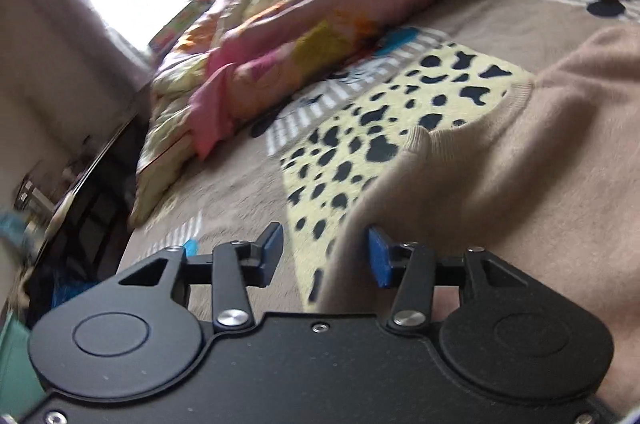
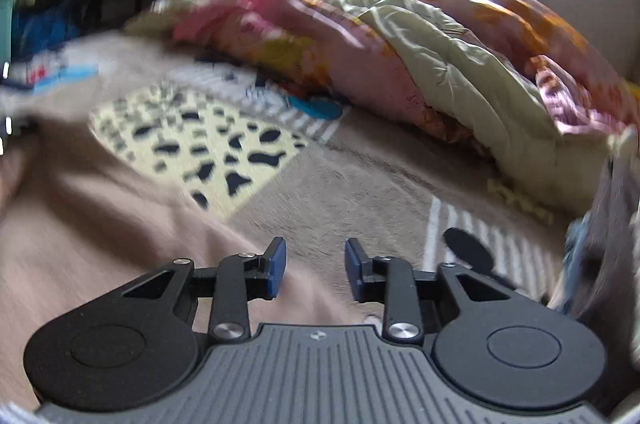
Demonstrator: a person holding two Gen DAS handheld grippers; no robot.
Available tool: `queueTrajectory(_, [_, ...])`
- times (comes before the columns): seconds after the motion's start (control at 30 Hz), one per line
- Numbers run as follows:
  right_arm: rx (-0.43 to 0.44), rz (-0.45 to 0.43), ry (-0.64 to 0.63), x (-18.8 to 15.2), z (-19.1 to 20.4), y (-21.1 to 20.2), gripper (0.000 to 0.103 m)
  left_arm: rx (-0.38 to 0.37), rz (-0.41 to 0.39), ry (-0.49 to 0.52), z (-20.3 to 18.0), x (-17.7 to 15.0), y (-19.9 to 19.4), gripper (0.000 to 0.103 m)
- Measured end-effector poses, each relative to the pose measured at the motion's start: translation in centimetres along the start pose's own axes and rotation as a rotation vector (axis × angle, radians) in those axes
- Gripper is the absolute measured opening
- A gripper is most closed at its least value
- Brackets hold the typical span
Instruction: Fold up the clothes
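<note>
Both jaws apart, nothing grabbed yet

My left gripper (image 1: 326, 256) hovers at the beige sweater's (image 1: 520, 163) edge on the bed (image 1: 224, 191), ready to pinch; my right gripper (image 2: 316, 266) sits past its other edge, spread flat for folding

no legible text, labels, brands or numbers anywhere

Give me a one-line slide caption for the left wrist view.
Open left claw poised at the edge of a tan sweater on a spotted blanket, crumpled floral quilt behind.
</note>
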State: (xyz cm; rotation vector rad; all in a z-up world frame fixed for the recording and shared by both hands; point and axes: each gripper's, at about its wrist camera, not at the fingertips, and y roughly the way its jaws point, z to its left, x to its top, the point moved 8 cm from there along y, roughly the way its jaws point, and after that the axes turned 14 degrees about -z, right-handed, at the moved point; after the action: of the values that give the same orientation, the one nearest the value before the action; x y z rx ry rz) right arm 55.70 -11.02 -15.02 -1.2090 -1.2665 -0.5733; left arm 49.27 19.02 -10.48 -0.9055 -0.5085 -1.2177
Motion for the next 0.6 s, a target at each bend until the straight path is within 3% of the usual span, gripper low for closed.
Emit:
queueTrajectory(0.03, [-0.001, -0.015, 0.025, -0.2, 0.1, -0.8, 0.048, 0.022, -0.006, -0.022, 0.4, 0.2, -1.1, 0.048])
queueTrajectory(0.1, [0.022, -0.037, 0.097, -1.3, 0.2, -3.4, 0.054, 0.05, -0.023, -0.093, 1.0, -0.4, -2.8, 0.049])
queueTrajectory(0.17, [0.05, -0.06, 0.186, -2.5, 0.2, -6.5, 0.054, 0.06, -0.037, -0.2, 1.6, -0.9, -5.1, 0.053])
queueTrajectory(0.3, [0.055, -0.127, 0.375, -5.5, 0.1, -14.6, 0.055, 0.067, -0.063, -0.519, 2.7, -2.3, -10.5, 0.063])
queueTrajectory(0.43, [0.07, -0.146, 0.626, -11.0, 0.6, -20.6, 0.058, 0.011, -0.053, -0.833, 1.0, -5.1, -15.7, 0.067])
queueTrajectory(0.53, [0.072, -0.117, 0.693, -14.5, 1.4, -22.9, 0.06, -0.01, -0.045, -1.036, -1.2, -8.0, -19.2, 0.069])
queueTrajectory(0.6, [0.075, -0.111, 0.715, -14.9, 1.7, -23.3, 0.06, -0.061, 0.003, -1.163, -2.5, -9.5, -20.6, 0.069])
